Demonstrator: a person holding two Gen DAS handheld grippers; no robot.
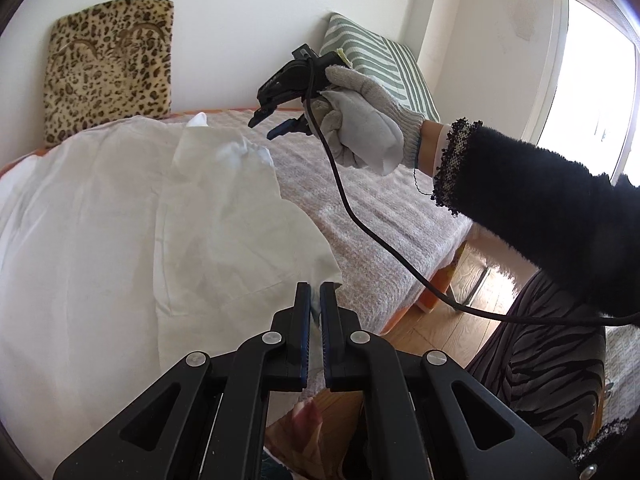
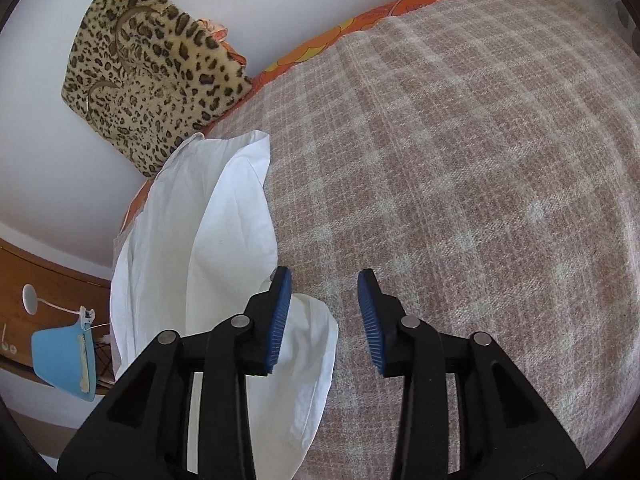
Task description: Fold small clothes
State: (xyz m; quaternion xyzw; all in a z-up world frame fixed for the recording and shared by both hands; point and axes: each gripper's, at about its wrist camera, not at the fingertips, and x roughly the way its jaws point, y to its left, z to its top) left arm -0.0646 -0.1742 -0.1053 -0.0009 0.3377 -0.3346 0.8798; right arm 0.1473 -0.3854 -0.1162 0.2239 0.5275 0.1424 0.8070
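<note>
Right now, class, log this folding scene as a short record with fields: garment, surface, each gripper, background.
garment: white cloth, spread on the bed
surface: pink checked blanket
left gripper: shut on the white cloth's corner
right gripper: open, nothing between its pads, above the blanket beside the cloth
right hand: gloved hand
background: leopard-print cushion and striped cushion against the wall

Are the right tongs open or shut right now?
Open: the right tongs show a clear gap between blue pads, with only the checked blanket visible through it.
</note>
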